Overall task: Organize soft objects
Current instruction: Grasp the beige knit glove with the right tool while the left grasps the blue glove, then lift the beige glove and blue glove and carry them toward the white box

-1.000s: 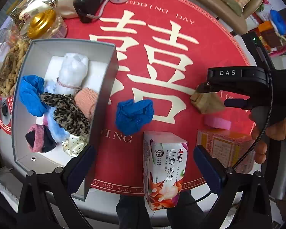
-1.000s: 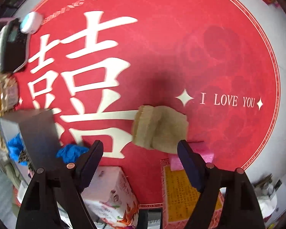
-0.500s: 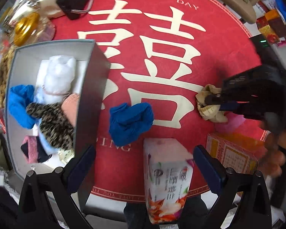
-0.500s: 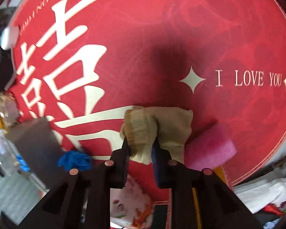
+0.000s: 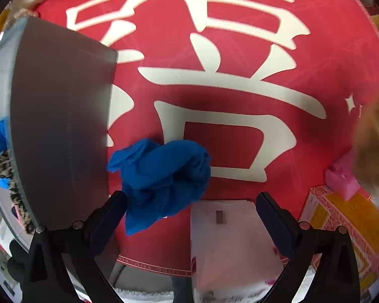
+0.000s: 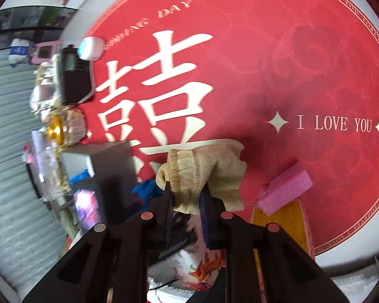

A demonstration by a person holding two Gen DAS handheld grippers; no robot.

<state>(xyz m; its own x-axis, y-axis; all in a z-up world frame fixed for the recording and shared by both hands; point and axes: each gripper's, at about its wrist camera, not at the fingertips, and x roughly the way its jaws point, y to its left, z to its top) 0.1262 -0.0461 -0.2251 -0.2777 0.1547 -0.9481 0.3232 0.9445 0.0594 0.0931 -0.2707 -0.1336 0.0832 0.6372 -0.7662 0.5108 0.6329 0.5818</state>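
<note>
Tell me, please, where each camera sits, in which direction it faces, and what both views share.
Left wrist: sits on the left claw, facing steeply down at the blue cloth on the red mat; its two open fingers show.
Right wrist: sits on the right claw, facing down across the mat; its fingers are shut on the beige sock.
Shared: mat, blue cloth, grey box, pink block.

It looks like a home: a round table under a red wedding mat (image 6: 278, 58) printed "I LOVE YOU", crowded at its edge with a tissue pack (image 6: 197, 265), a gold-lidded jar (image 6: 56, 130) and a phone (image 6: 74, 80).
</note>
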